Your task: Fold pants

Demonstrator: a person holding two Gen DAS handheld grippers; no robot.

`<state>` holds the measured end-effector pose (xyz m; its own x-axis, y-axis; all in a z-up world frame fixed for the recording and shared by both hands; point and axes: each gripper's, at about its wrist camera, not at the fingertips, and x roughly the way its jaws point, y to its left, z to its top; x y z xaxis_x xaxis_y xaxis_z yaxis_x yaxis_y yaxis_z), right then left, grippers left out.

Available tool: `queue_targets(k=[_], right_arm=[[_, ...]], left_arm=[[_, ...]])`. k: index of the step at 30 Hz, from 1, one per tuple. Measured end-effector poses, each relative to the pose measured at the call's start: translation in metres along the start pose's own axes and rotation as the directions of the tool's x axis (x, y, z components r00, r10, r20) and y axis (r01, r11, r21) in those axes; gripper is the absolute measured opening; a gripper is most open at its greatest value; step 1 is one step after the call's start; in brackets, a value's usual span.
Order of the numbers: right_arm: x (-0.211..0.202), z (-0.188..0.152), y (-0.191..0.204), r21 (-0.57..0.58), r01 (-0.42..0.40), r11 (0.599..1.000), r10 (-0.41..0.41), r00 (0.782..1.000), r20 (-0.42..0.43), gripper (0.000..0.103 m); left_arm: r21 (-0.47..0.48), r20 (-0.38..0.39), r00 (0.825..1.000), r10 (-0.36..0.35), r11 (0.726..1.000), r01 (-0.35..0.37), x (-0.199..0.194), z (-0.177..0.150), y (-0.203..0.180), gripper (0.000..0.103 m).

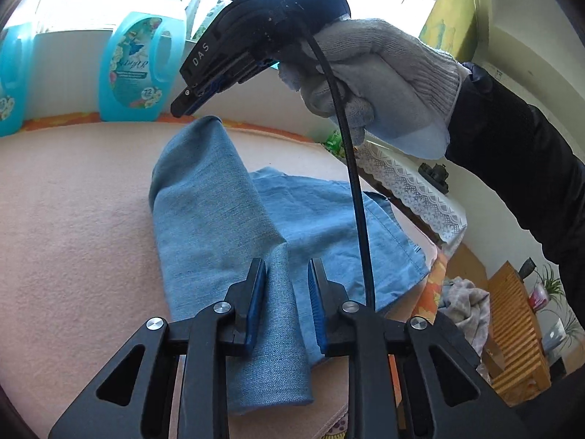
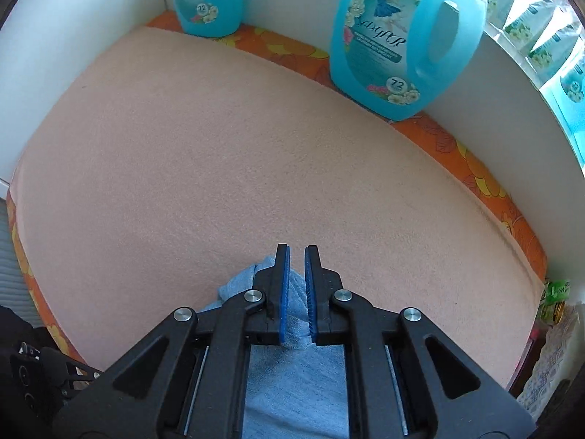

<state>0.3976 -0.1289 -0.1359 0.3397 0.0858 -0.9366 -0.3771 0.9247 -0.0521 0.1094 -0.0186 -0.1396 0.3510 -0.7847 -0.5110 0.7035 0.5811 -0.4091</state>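
Right claw [image 2: 297,281] pinches the pants [image 1: 219,226]; left claw [image 1: 287,292] gapes empty above their long fold, running away from it.

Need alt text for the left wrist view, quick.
Folded blue pants lie on a pink blanket, seen between the left gripper fingers, which hold nothing. Above, a gloved hand holds the right gripper, clear of the pants; two blue bottles stand behind.
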Motion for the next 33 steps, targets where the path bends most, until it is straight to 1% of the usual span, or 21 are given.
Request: queue_targets(k=[2,4,5,6,9,11,12,13,14,15,16,18,20,21,23,25,27,28,30,31,33], right_arm=[[-0.008,-0.002,-0.005,0.022,-0.014,1.0,0.013,0.999,0.036,0.011],[-0.008,-0.003,-0.001,-0.007,-0.052,0.999,0.052,0.998,0.03,0.032],[-0.007,-0.004,0.006,-0.036,-0.033,0.999,0.034,0.999,0.023,0.055],[-0.002,-0.008,0.015,-0.064,0.0,0.998,0.001,1.0,0.014,0.063],[0.005,-0.016,0.027,-0.12,-0.008,0.993,0.007,1.0,-0.008,0.063],[0.004,-0.02,0.032,-0.15,-0.009,0.989,0.01,1.0,0.007,0.063],[0.003,-0.022,0.032,-0.154,-0.024,0.988,0.027,1.0,0.016,0.061],[0.003,-0.023,0.031,-0.15,-0.049,0.988,0.051,0.999,0.013,0.056],[0.006,-0.023,0.029,-0.137,-0.084,0.987,0.085,0.996,0.003,0.029],[0.01,-0.022,0.023,-0.106,-0.113,0.988,0.113,0.994,-0.003,0.008],[0.017,-0.02,0.013,-0.046,-0.116,0.992,0.116,0.993,0.003,0.008],[0.024,-0.014,-0.008,0.069,-0.016,0.997,0.013,0.999,0.043,0.008],[0.021,-0.013,-0.027,0.159,-0.096,0.983,0.083,0.993,0.085,0.008],[0.016,-0.014,-0.031,0.171,-0.131,0.976,0.114,0.988,0.107,0.008],[0.005,-0.02,-0.027,0.147,-0.141,0.979,0.123,0.984,0.129,0.01],[-0.002,-0.027,-0.019,0.12,-0.191,0.974,0.176,0.976,0.127,0.021],[-0.006,-0.035,-0.009,0.095,-0.199,0.975,0.187,0.974,0.128,0.043],[-0.006,-0.038,-0.003,0.072,-0.213,0.974,0.203,0.971,0.127,0.044],[0.002,-0.04,0.009,0.023,-0.182,0.983,0.179,0.978,0.104,0.044],[0.011,-0.038,0.011,0.014,-0.134,0.991,0.132,0.987,0.088,0.044],[0.031,-0.033,0.0,0.094,-0.036,0.995,0.032,0.998,0.048,0.04]], left_arm=[[0.004,0.009,1.0,0.019,1.0,-0.019,-0.003,0.002,0.006,0.02],[-0.017,0.007,1.0,0.019,1.0,-0.019,-0.005,0.001,0.016,0.02],[-0.024,0.003,1.0,0.021,0.999,-0.02,-0.004,0.001,0.017,0.02],[-0.024,0.001,1.0,0.027,0.999,-0.027,-0.003,0.001,0.017,0.02],[-0.026,0.003,0.999,0.034,0.999,-0.034,-0.003,0.001,0.018,0.02],[-0.032,0.006,0.999,0.034,0.999,-0.034,-0.004,0.002,0.019,0.02],[-0.034,0.007,0.999,0.035,0.999,-0.035,-0.005,0.002,0.02,0.02],[-0.036,0.008,0.999,0.04,0.999,-0.039,-0.006,0.001,0.02,0.02],[-0.039,0.008,0.999,0.043,0.998,-0.043,-0.007,0.001,0.022,0.02],[-0.043,0.008,0.999,0.046,0.998,-0.046,-0.007,0.0,0.023,0.02],[-0.045,0.008,0.999,0.053,0.998,-0.052,-0.008,-0.001,0.024,0.02],[-0.048,-0.002,0.999,0.054,0.997,-0.054,-0.008,-0.002,0.025,0.02],[-0.047,-0.004,0.998,0.061,0.997,-0.061,-0.009,-0.004,0.025,0.02],[-0.048,-0.001,0.998,0.063,0.997,-0.063,-0.01,-0.004,0.026,0.02],[-0.056,0.006,0.998,0.069,0.996,-0.069,-0.013,-0.004,0.028,0.02],[-0.073,0.007,0.998,0.065,0.995,-0.064,-0.013,-0.004,0.032,0.02],[-0.08,0.01,0.998,0.06,0.995,-0.059,-0.014,-0.005,0.034,0.02],[-0.081,0.011,0.998,0.06,0.995,-0.059,-0.014,-0.005,0.033,0.02],[-0.074,0.012,0.998,0.06,0.996,-0.059,-0.014,-0.005,0.031,0.02],[-0.068,0.01,0.998,0.063,0.996,-0.062,-0.014,-0.006,0.03,0.02],[-0.065,0.008,0.998,0.067,0.996,-0.067,-0.014,-0.007,0.029,0.02]])
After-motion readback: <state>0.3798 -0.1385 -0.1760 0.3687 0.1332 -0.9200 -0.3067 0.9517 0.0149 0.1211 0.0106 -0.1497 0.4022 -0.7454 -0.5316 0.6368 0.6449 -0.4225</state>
